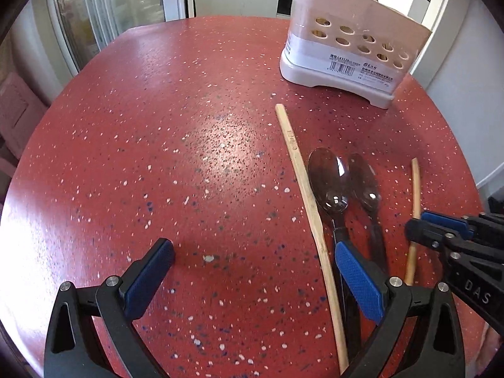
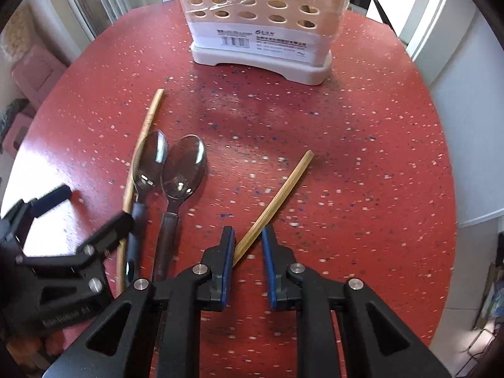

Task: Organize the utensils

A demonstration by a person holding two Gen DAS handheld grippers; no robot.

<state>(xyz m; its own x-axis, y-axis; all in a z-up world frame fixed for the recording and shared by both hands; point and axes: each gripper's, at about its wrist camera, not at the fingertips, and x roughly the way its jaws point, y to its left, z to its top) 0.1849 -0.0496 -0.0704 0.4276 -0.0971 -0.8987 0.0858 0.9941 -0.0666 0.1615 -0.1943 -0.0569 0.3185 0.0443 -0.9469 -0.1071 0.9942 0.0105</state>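
Observation:
Two metal spoons lie side by side on the red speckled table. One bamboo chopstick lies left of them, a second chopstick to their right. My left gripper is open wide, low over the table, its right finger over the left spoon's handle. It shows in the right wrist view too. My right gripper is open with the second chopstick's near end between its jaws. It also shows in the left wrist view.
A white utensil holder with round holes stands at the table's far side, with several utensils standing in it. The table's edge curves round on both sides; windows and a door lie beyond.

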